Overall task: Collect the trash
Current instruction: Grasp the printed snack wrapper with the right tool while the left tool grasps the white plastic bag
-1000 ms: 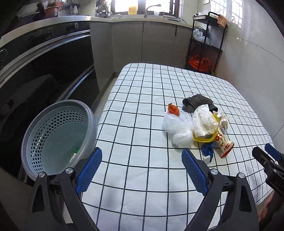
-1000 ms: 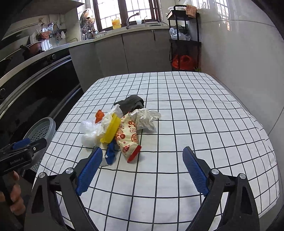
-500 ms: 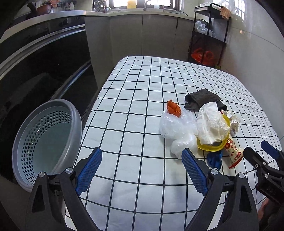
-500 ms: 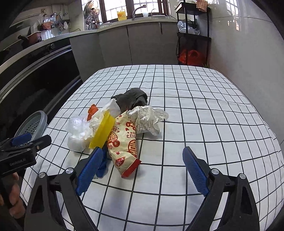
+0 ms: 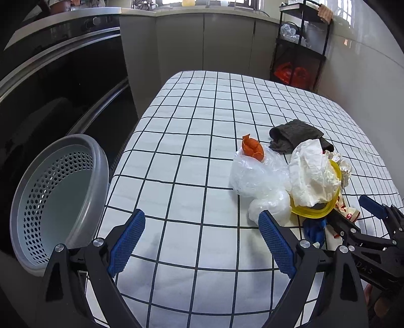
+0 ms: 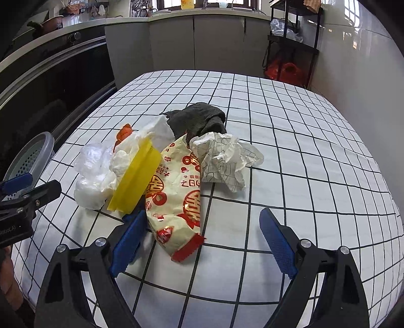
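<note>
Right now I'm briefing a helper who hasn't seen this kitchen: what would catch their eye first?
A heap of trash in the middle of the checked tablecloth: a red-printed snack wrapper, a yellow lid, crumpled paper and clear plastic bags. A grey perforated basket sits off the table's left edge. Both grippers, left and right, are open and hold nothing.

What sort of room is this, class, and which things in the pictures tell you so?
Most likely a home kitchen. A counter with a tap by the window runs along the back over grey cabinets, a pot stands on the side worktop, and a black rack holds bags.
</note>
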The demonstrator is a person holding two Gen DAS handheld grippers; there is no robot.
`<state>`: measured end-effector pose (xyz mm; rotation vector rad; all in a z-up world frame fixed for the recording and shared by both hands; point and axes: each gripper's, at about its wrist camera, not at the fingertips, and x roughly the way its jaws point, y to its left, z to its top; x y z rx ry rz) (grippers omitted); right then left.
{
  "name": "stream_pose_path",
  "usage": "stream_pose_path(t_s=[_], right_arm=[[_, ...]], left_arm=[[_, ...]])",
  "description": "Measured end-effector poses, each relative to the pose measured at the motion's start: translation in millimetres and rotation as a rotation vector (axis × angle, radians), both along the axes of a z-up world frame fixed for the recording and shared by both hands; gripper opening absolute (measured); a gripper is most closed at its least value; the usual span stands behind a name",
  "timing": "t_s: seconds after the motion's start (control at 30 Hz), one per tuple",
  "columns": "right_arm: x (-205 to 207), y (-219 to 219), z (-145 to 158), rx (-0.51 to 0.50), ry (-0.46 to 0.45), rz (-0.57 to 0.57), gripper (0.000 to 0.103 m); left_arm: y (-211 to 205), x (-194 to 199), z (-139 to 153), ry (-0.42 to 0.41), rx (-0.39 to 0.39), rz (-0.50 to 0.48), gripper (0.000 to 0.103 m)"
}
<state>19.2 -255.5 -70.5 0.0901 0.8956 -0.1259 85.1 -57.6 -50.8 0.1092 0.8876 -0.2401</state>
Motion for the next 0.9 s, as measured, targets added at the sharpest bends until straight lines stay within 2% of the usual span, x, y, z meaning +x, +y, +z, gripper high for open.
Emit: stream_pose_path(t_s=[0.13, 0.27, 0.33, 0.4, 0.6, 0.9], right_arm=[[7.5, 0.9, -2.5, 0.023, 0.006, 0.008, 0.086], [10.3, -0.7, -3.5, 0.056, 0.015, 0.021, 0.062], [10.8, -1.2, -4.1, 0.074, 0.014, 0.028, 0.056], [7.7, -0.6, -2.6, 0.085, 0.0, 0.035, 0.042], [-8.4, -8.1, 6.3, 0.119, -0.068, 0.015, 0.04], [-37.0, -41.9, 10.7, 0.19, -0.166, -0.094, 0.04]], left_arm=[[0.2, -0.6, 0.5, -0.001, -0.001, -0.001, 0.089], [-0.1, 0.0, 0.7, 0.002, -0.003, 0.001, 0.089], [-0.2, 1.3, 0.3, 0.008, -0.007, -0.001, 0.089], [-1.8, 2.7, -0.1, 0.01, -0.007, -0.003, 0.089], [-6.4, 4.3, 0.3, 0.01, -0.019, -0.014, 0.09], [-23.0, 13.6, -1.6, 0.019, -0.033, -0.035, 0.093]])
